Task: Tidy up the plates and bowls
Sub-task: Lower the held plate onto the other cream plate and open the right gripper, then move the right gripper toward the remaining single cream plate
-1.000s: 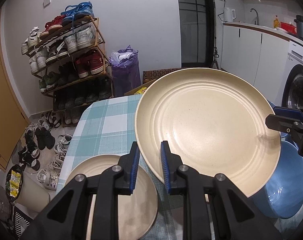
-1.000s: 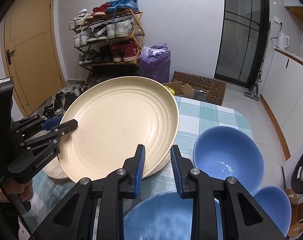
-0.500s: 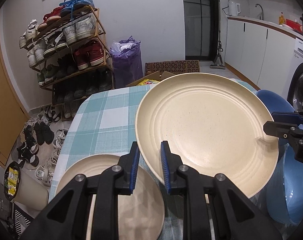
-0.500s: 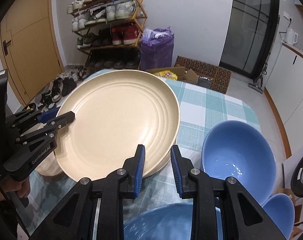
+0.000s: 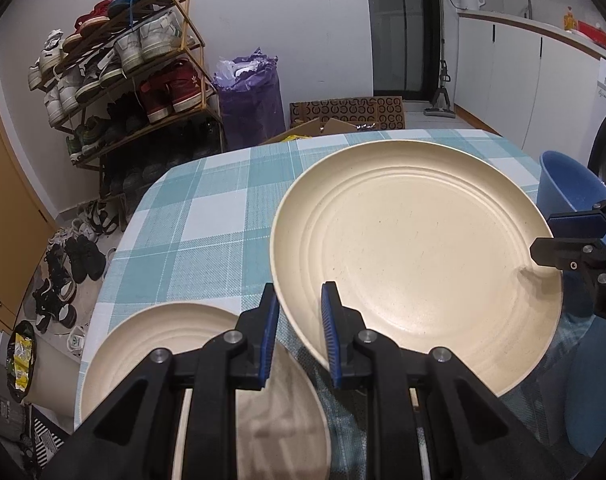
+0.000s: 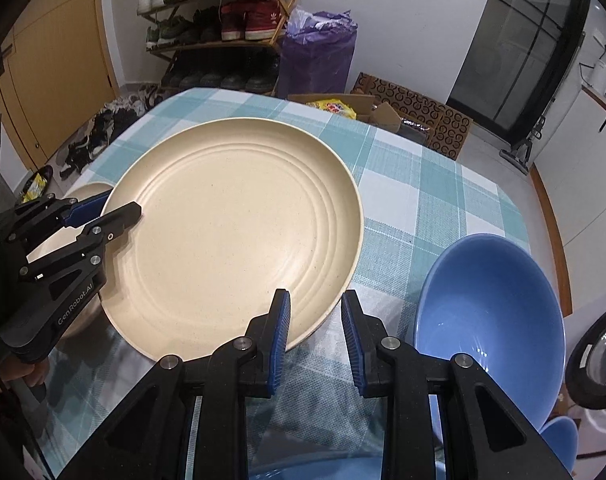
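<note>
A large cream plate (image 5: 415, 256) (image 6: 231, 232) hangs tilted over the checked table, held at opposite rims. My left gripper (image 5: 301, 312) (image 6: 107, 216) is shut on its left rim. My right gripper (image 6: 315, 320) (image 5: 543, 236) is shut on its right rim. A smaller cream plate (image 5: 151, 352) (image 6: 87, 192) lies on the table below my left gripper. A big blue bowl (image 6: 491, 304) (image 5: 567, 188) sits at the right. Another blue bowl (image 6: 343, 468) lies under my right gripper, mostly hidden.
The checked tablecloth (image 5: 207, 216) (image 6: 423, 200) shows beyond the plate. A small blue bowl (image 6: 559, 436) sits at the table's near right corner. A shoe rack (image 5: 119, 76), a purple bag (image 5: 251, 96) and cardboard boxes (image 6: 415, 116) stand on the floor behind.
Both grippers have lowered the large plate toward the table and levelled it. More tablecloth shows behind it. The grip on both rims is unchanged.
</note>
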`<action>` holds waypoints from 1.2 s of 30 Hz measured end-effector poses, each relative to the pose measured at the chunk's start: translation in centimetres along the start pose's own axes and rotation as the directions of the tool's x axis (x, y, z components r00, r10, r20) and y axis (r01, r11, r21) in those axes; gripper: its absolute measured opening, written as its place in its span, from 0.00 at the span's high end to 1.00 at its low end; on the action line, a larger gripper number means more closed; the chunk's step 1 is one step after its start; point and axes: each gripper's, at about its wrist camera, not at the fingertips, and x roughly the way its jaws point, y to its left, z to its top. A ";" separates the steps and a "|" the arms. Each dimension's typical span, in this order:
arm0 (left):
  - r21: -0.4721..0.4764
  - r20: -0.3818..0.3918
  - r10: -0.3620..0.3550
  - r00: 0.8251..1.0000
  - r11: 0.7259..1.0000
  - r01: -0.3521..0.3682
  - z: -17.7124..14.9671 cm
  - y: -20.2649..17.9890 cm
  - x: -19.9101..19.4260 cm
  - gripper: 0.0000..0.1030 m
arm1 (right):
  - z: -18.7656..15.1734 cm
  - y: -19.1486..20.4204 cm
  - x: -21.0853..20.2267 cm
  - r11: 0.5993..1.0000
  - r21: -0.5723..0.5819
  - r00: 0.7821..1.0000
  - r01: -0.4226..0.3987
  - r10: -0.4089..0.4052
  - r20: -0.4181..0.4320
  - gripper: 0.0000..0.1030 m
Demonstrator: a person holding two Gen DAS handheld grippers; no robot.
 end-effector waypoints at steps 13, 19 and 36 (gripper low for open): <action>0.034 -0.038 -0.031 0.999 0.999 0.033 -0.8 -1.1 1.2 0.80 | 0.9 0.8 2.0 0.997 -0.063 0.998 -0.039 0.036 -0.047 0.76; 0.061 -0.013 -0.019 1.000 0.998 0.020 -1.0 -1.5 0.6 0.79 | 0.2 0.2 1.8 0.998 -0.033 0.998 -0.049 0.047 -0.046 0.76; 0.014 0.056 -0.023 0.998 1.000 0.023 -1.8 1.1 -6.2 0.44 | -2.1 1.0 -4.4 0.990 0.046 0.985 -0.132 0.126 0.116 0.36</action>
